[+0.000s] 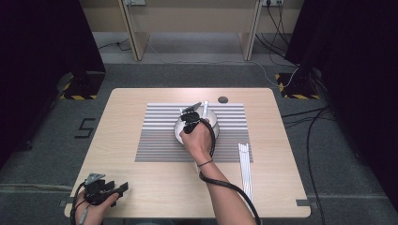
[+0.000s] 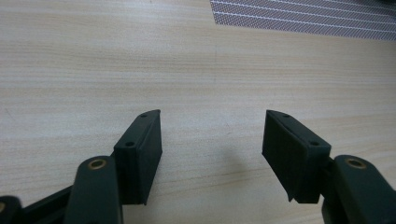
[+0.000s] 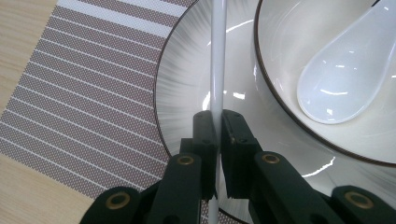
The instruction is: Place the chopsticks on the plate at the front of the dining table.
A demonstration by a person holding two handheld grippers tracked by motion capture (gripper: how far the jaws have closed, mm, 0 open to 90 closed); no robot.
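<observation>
Chopstick (image 3: 217, 60), white and unmarked, stands clamped between my right gripper's (image 3: 218, 140) closed jaws, over the plate (image 3: 187, 88) on the striped placemat (image 3: 84, 93). Its ends run out of frame. Beside it, a bowl (image 3: 280, 60) holds a spoon (image 3: 345, 79). My left gripper (image 2: 212, 140) rests spread wide and empty above the table (image 2: 93, 70).

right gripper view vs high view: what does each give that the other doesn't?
Right gripper view alone: the white ceramic spoon in the white brown-rimmed bowl, and the right gripper shut on a thin white chopstick. High view alone: the left gripper at the light wooden table's near-left corner, spare white chopsticks. Both: the grey-and-white striped placemat.
</observation>
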